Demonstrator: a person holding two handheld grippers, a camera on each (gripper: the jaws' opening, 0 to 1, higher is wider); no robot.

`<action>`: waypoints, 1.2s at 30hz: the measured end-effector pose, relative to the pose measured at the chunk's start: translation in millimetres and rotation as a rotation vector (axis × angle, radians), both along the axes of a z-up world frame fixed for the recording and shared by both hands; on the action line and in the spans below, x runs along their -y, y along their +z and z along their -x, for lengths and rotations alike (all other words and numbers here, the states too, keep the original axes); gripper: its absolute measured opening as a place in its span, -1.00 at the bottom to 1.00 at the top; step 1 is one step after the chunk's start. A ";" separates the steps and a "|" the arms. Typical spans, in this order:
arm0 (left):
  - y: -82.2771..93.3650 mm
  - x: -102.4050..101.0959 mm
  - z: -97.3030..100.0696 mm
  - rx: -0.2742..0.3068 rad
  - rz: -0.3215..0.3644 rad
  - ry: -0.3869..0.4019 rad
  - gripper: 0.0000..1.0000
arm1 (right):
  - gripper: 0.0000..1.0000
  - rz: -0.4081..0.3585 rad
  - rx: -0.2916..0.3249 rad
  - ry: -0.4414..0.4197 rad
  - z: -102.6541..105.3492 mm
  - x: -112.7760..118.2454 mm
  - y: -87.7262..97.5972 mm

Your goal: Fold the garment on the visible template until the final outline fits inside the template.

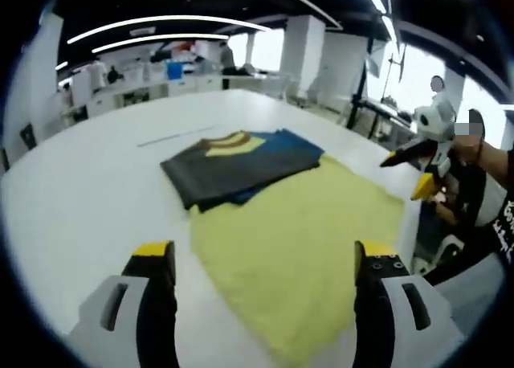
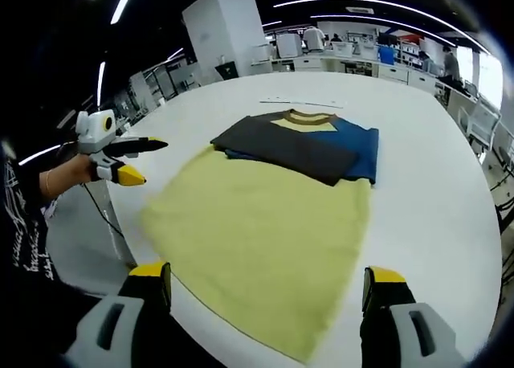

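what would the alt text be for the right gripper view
A half-folded garment in dark grey, blue and yellow lies on a white table, its near edge over the far end of a yellow template. The right gripper hangs open in the foreground; the left gripper, hand-held, hovers off the table's left edge.

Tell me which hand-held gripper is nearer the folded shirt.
Left, only slightly. The left hand-held gripper hangs off the table edge by the folded shirt at its grey end; the right hand-held gripper hangs off the edge beyond its blue side.
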State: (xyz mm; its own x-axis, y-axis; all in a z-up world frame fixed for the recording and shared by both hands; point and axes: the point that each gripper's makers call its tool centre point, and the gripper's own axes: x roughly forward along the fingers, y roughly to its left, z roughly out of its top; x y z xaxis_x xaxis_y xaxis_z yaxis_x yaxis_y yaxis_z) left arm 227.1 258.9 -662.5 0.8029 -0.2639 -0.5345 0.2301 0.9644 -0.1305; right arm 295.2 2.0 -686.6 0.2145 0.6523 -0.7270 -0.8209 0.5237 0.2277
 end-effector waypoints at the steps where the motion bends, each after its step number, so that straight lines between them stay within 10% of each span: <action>1: -2.8 -0.2 3.0 -0.009 -0.001 0.005 0.73 | 0.99 0.001 -0.002 0.000 0.9 0.1 -1.3; 15: -25.0 -1.7 47.4 -0.092 0.034 0.087 0.52 | 0.91 0.054 0.000 -0.008 20.5 6.9 -19.9; 36: -45.6 17.6 77.5 -0.171 -0.044 -0.119 0.10 | 0.56 0.132 0.038 0.149 38.4 24.4 -31.9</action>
